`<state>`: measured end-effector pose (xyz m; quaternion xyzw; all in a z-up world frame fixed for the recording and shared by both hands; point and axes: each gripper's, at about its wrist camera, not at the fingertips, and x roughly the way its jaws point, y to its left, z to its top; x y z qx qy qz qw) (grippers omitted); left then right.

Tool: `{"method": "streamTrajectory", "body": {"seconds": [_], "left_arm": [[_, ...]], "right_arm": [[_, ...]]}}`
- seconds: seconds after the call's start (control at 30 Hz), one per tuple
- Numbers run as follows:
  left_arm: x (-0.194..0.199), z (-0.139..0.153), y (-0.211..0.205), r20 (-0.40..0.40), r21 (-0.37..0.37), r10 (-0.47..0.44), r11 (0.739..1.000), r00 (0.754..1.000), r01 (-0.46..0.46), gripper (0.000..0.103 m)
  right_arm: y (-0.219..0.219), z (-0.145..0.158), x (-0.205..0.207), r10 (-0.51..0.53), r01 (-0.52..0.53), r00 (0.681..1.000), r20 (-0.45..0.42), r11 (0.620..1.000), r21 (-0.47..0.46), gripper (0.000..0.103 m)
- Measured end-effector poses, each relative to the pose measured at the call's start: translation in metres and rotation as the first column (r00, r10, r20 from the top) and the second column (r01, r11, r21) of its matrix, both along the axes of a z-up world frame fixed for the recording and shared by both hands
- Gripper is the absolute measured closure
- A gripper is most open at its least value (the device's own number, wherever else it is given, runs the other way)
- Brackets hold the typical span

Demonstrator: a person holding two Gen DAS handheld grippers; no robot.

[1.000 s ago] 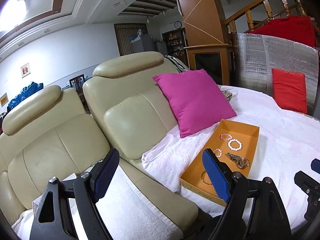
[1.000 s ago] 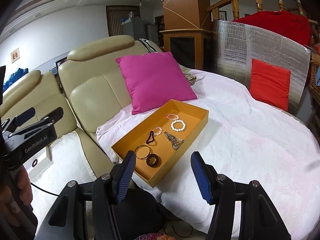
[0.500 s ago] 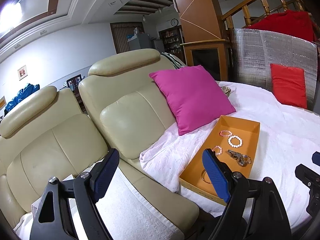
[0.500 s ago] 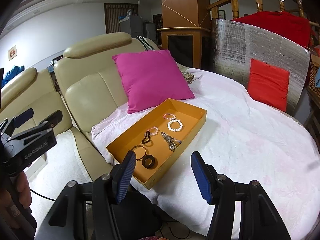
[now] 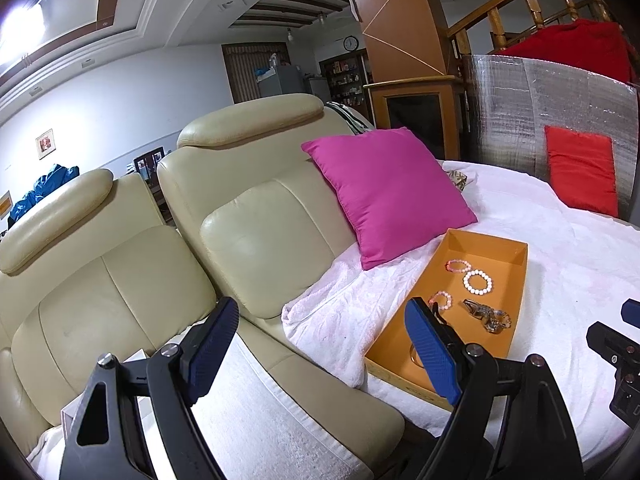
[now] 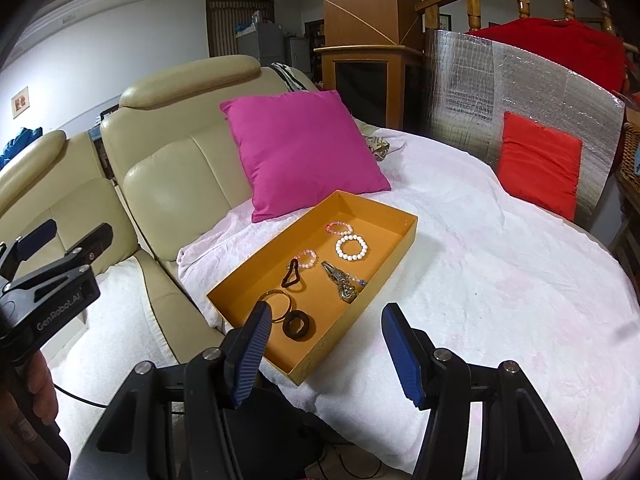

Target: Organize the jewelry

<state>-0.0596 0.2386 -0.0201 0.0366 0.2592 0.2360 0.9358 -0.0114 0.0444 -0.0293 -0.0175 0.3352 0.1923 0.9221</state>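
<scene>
Orange tray (image 6: 404,236) on white-draped table (image 6: 500,280), holding pearl bracelet (image 6: 351,248), gold bangle (image 6: 276,305), black hair ties (image 6: 298,325). Magenta cushion (image 6: 304,152) leans just behind it; red cushion (image 6: 538,164) well apart. Left gripper (image 5: 320,348) and right gripper (image 6: 326,354) both spread wide, empty, short of the tray.

From my left wrist camera, my own blue finger (image 5: 430,354) covers the near end of the orange tray (image 5: 518,280); only an arc of the gold bangle (image 5: 413,356) shows. My right gripper (image 5: 616,356) is cut off at the picture's right edge.
</scene>
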Motion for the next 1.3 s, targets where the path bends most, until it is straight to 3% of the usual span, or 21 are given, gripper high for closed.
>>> {"method": "streamTrajectory", "body": {"seconds": [1.3], "left_arm": [[0.032,-0.023,0.019,-0.037,-0.046,-0.007,0.999,0.999,0.006,0.018]], "right_arm": [[0.026,-0.016,0.039,-0.006,0.003,0.999,-0.037,0.998,-0.064,0.042]]}}
